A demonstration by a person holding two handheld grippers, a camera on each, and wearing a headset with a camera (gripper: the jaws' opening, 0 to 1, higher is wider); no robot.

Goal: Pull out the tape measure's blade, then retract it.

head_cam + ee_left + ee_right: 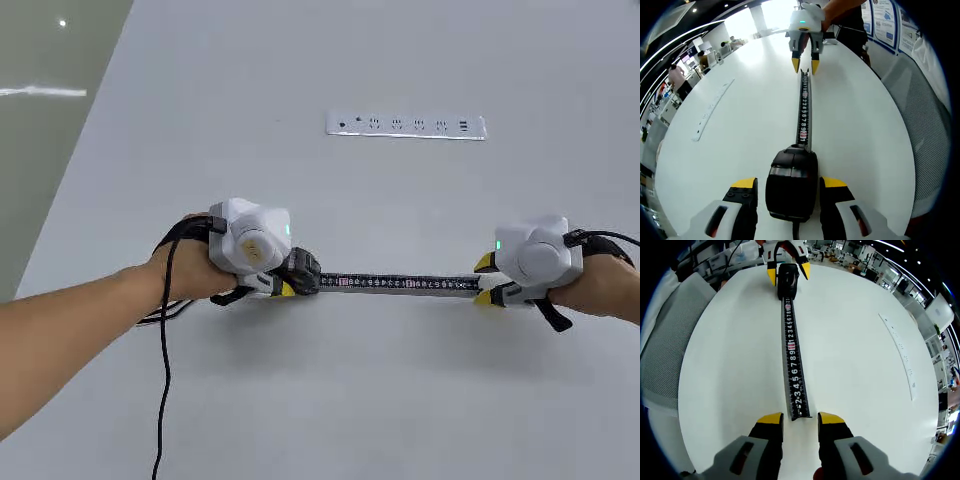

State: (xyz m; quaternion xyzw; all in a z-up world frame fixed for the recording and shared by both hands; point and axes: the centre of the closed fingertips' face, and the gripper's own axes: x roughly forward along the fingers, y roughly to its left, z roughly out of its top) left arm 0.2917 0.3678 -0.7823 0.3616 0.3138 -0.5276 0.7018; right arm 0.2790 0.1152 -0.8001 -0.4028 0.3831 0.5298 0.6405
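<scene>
White table [400, 60]: left tongs [788, 183] seemingly gripping tape measure [791, 197].

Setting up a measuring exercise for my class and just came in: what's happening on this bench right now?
A person works two handheld grippers on a white table. The left gripper clamps the tape measure case, and the blade lies pulled out flat across the table. Its free end sits at the right gripper, whose jaws stand open, not pinching it. A power strip lies farther back.
</scene>
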